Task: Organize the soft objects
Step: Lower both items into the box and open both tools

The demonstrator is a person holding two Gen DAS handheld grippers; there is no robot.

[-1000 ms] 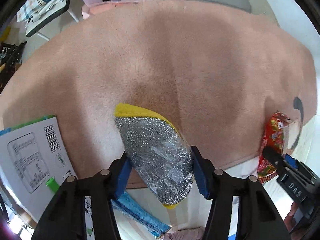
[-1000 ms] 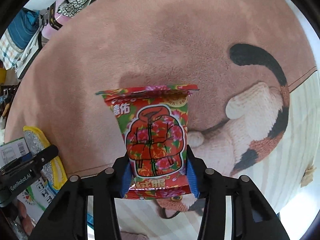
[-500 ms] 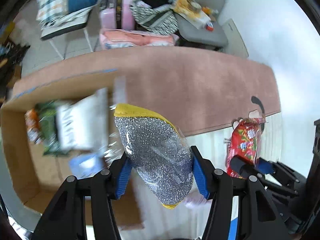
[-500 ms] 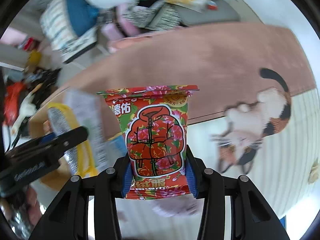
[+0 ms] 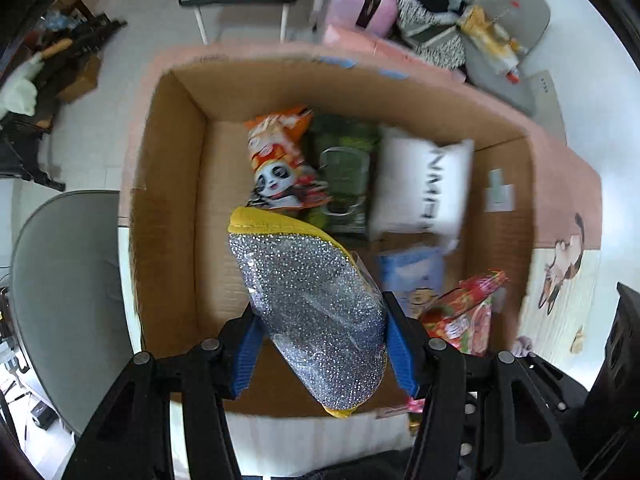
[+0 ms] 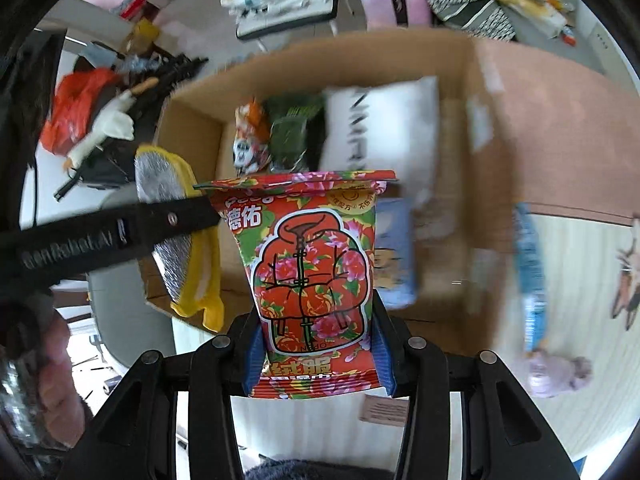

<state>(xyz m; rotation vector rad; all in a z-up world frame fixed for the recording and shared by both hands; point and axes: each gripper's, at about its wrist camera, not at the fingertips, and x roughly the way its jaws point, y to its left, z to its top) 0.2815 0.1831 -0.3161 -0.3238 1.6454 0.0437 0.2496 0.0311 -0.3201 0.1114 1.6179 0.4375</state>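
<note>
My left gripper [image 5: 320, 344] has its blue-padded jaws clamped on the silver scouring pad [image 5: 316, 312] with the yellow backing; the pad sits squarely between them, its lower part pinched and its wider end jutting forward over the open cardboard box [image 5: 172, 184]. My right gripper [image 6: 316, 344] has its jaws closed on the red floral packet [image 6: 312, 264], gripped at its bottom edge and standing upright above them. Both loads hang over the near side of the box. Inside the box lie a panda snack bag [image 5: 280, 168], a green packet [image 5: 344, 176], a white pillow [image 5: 424, 184] and a pale blue packet [image 5: 412, 276].
</note>
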